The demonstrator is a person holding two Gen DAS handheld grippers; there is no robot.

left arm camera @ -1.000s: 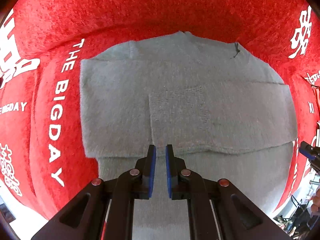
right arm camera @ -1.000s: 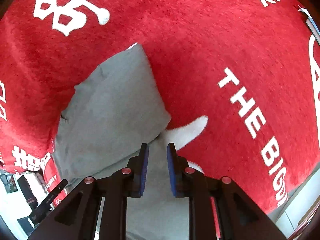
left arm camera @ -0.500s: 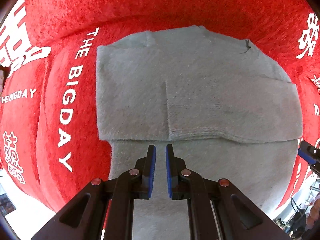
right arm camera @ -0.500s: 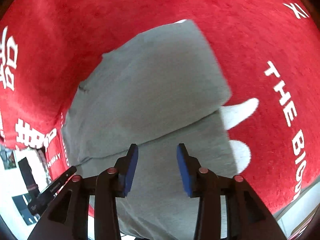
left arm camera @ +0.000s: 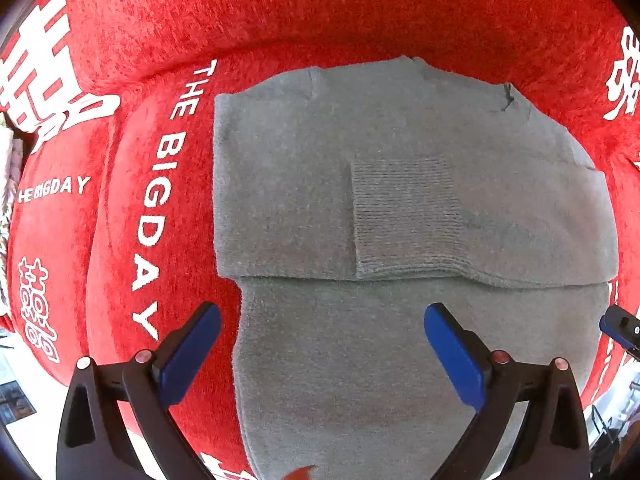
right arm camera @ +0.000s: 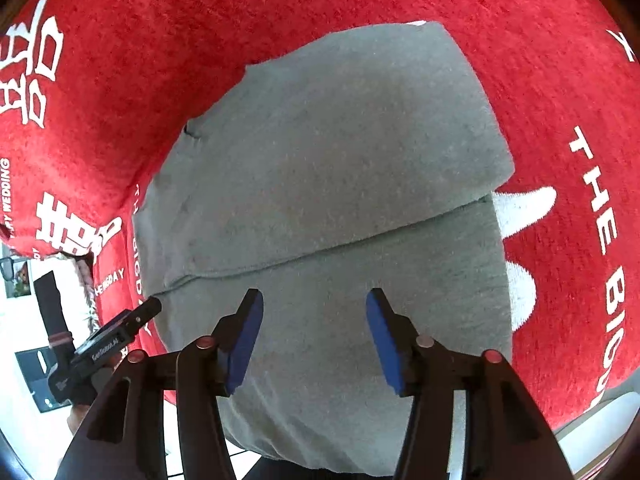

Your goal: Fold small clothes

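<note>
Grey knit sweater point(left arm camera: 400, 208) lies flat on the red blanket point(left arm camera: 360, 12), sleeves folded across its chest, so left gripper point(left arm camera: 322, 344) and right gripper point(right arm camera: 314, 334), jaws just opened and empty, hover over its lower body, probably before the next fold.

Twin handheld grippers in black and blue

The left gripper point(left arm camera: 322, 326) and right gripper point(right arm camera: 314, 320) have black angular frames, blue pads point(left arm camera: 192, 354) and red-capped pivot screws point(right arm camera: 205, 343).
</note>
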